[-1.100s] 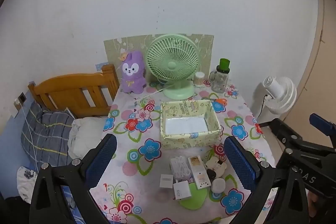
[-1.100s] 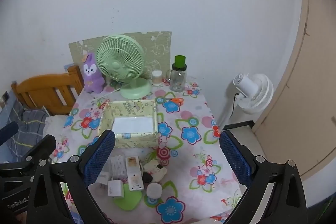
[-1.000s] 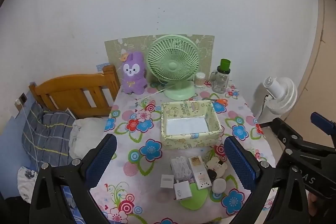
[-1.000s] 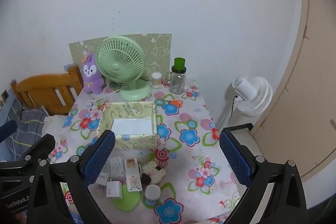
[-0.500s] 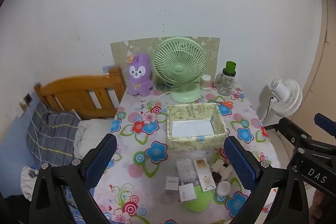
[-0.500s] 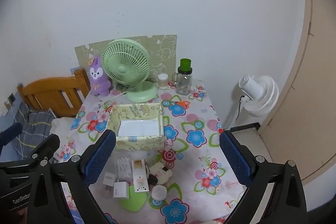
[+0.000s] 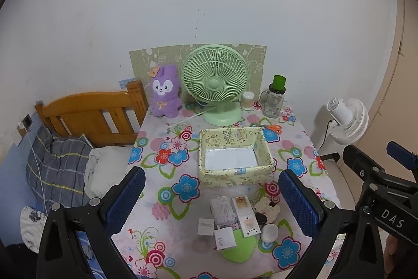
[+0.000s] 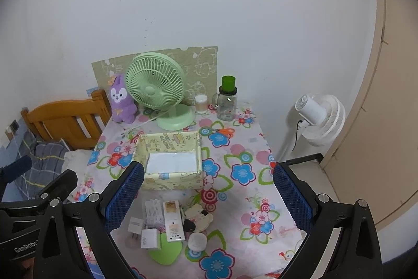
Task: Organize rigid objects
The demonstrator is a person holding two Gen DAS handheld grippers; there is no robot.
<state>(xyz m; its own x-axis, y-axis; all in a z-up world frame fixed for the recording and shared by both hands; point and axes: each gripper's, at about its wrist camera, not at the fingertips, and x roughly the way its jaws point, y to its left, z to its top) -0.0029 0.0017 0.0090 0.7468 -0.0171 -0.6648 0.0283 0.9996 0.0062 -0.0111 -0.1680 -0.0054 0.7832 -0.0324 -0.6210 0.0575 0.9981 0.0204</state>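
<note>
A green fan [image 7: 214, 83] stands at the back of the table, on a floral cloth [image 7: 167, 198]. A purple plush [image 7: 165, 91] sits just left of it, against a patterned board [image 7: 141, 60] leaning on the wall. Right of the fan stand a small jar [image 7: 247, 100] and a bottle [image 7: 275, 97] with a green cap. Left of the table is a wooden headboard [image 7: 88, 111] with a plaid blanket [image 7: 56, 169]. A white fan [image 7: 346, 120] stands on the floor at right.

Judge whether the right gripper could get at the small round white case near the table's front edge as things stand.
Probably yes: the right gripper hangs open above the small round white case, with nothing lying over it; only the bear-shaped item crowds one side.
</note>
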